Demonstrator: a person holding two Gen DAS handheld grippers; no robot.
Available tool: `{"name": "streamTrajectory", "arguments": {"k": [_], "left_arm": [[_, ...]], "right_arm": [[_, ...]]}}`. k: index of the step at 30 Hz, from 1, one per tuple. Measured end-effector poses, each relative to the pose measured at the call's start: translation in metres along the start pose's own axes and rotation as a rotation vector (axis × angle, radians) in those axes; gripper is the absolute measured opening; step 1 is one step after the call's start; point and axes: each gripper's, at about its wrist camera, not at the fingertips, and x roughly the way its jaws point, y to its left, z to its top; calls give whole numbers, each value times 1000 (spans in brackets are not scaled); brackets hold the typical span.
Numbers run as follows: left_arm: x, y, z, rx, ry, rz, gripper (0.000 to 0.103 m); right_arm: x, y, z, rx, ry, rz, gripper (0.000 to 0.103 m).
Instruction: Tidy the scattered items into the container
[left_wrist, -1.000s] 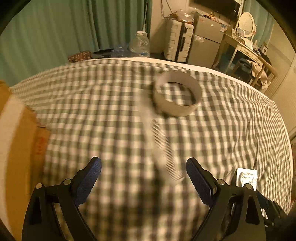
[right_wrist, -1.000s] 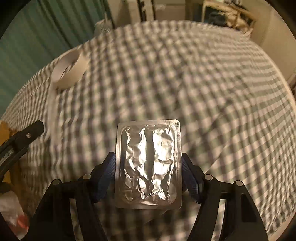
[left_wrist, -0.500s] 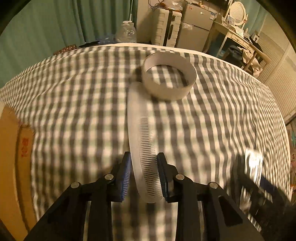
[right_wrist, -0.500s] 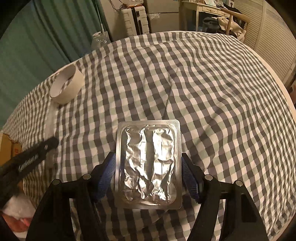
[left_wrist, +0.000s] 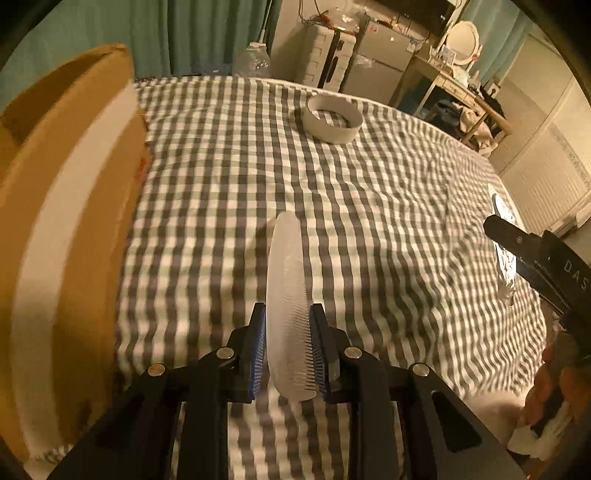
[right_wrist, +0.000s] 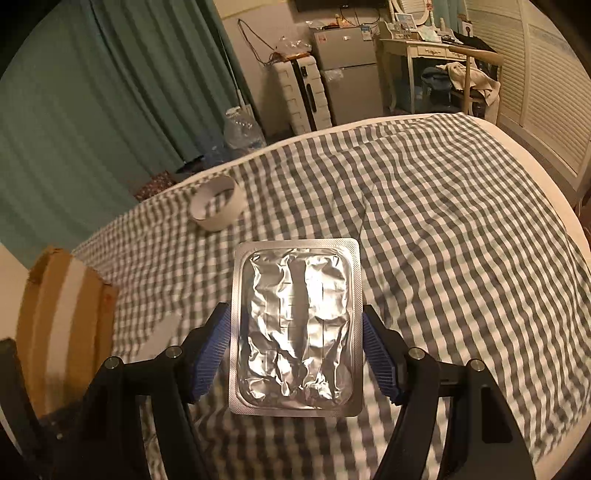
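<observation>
The left gripper (left_wrist: 288, 350) was clamped on a translucent white plastic comb (left_wrist: 287, 306), held on edge between its blue pads, teeth facing right, lifted above the grey-and-white checked bedspread (left_wrist: 369, 206). The right gripper (right_wrist: 295, 354) pinched a silver foil blister pack (right_wrist: 295, 328) by its two long edges, flat face up, also raised over the bedspread. A brown cardboard box (left_wrist: 62, 221) with a pale tape stripe stood at the bed's left edge, close beside the left gripper. A white cardboard tape ring (left_wrist: 331, 118) lay on the bedspread near the far edge, well apart from both grippers. Beyond the bed hung green curtains (right_wrist: 92, 110).
</observation>
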Motion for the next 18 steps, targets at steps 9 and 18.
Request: {"name": "streamTrajectory", "arguments": {"k": [9,18], "left_arm": [[-30,1,-38,11,-19,8,17],[4,-8,-48,77,15,76,36]], "right_arm": [[-40,29,-20,-50,-32,21,69],[-44,37,-30,-70,-15,39,69]]}}
